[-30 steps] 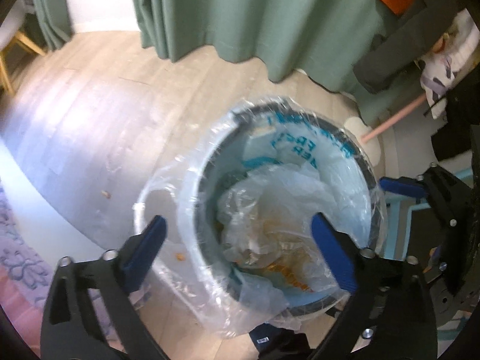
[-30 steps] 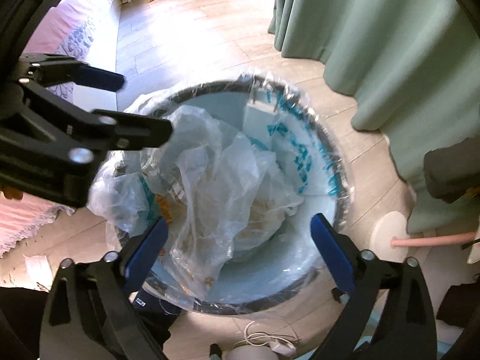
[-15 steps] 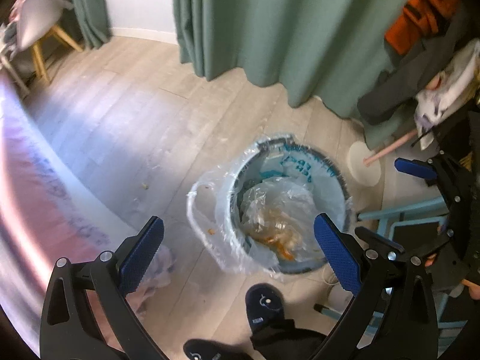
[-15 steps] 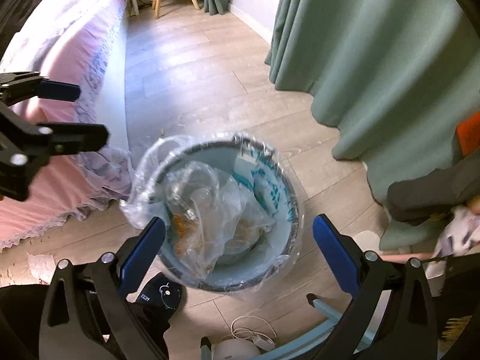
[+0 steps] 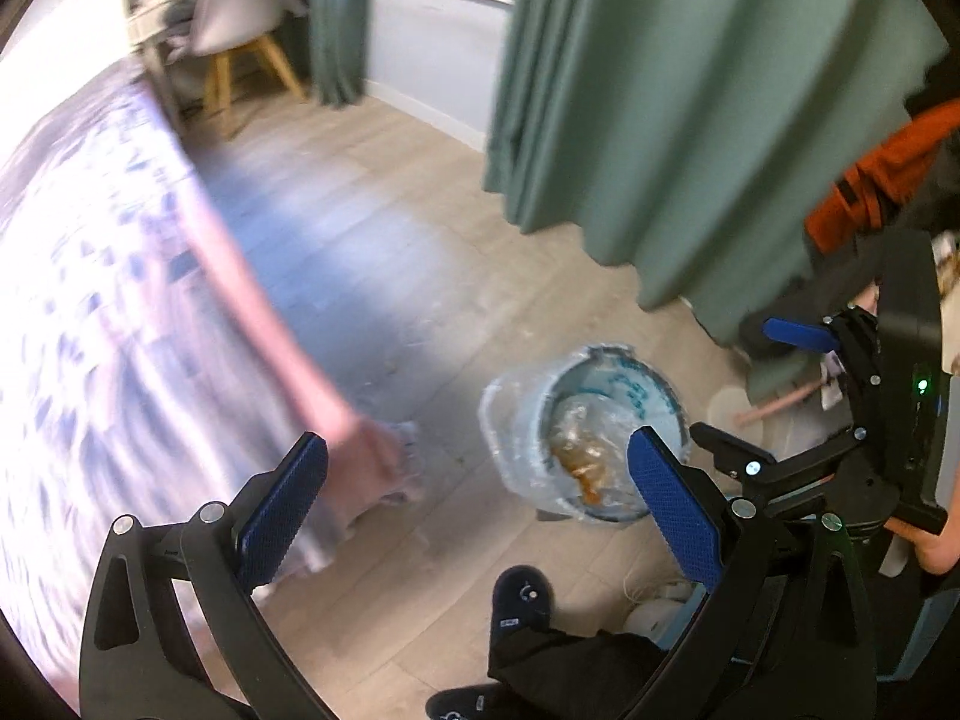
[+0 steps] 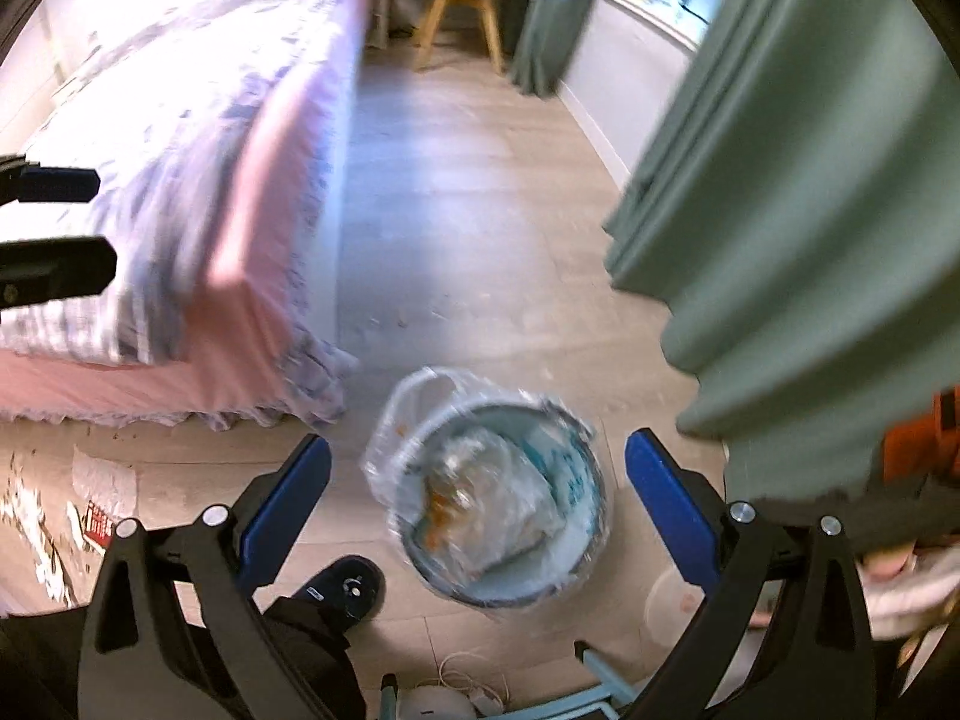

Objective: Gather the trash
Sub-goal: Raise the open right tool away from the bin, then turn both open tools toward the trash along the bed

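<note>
Standing upright on the floor [image 6: 456,252] near the bed's corner [image 6: 264,324], mouth up, the lined bin [image 6: 498,504] holds crumpled plastic trash [image 6: 480,498]. Both claws, left [image 5: 474,516] and right [image 6: 480,516], hang above it, spread wide and holding nothing, the bin between their fingers.

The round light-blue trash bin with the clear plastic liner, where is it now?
The round light-blue trash bin stands on the wooden floor, low centre in the right wrist view, between the pink bed's corner and the green curtain.
</note>
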